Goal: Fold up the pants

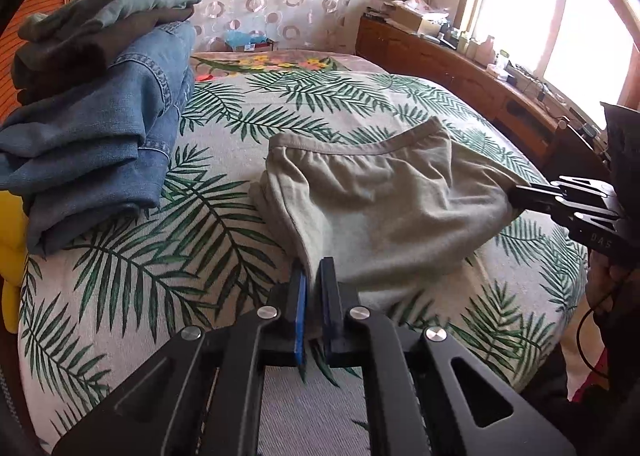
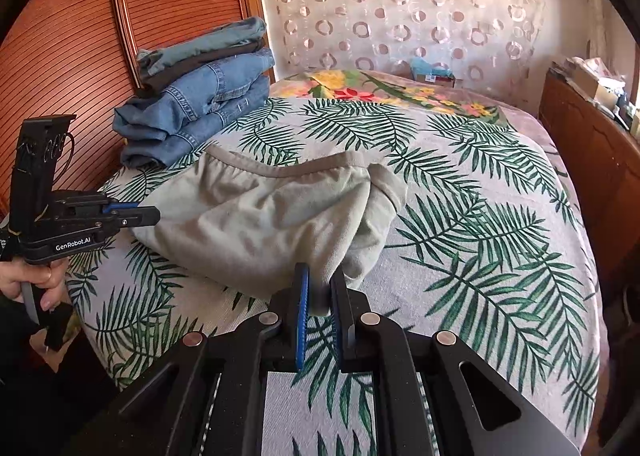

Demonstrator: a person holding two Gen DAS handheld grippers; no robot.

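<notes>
Where pinched, rumpled grey-green pants (image 1: 384, 207)

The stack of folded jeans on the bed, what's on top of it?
On the blue jeans lie a dark folded garment and a grey-green one above it. The layers cover each other, so what these garments are stays hidden.

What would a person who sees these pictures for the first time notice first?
First, the grey pants, folded, in the middle of the palm-leaf bedspread, with the left gripper and the right gripper each shut on a near corner. Then the stack of folded jeans at the wooden headboard.
</notes>
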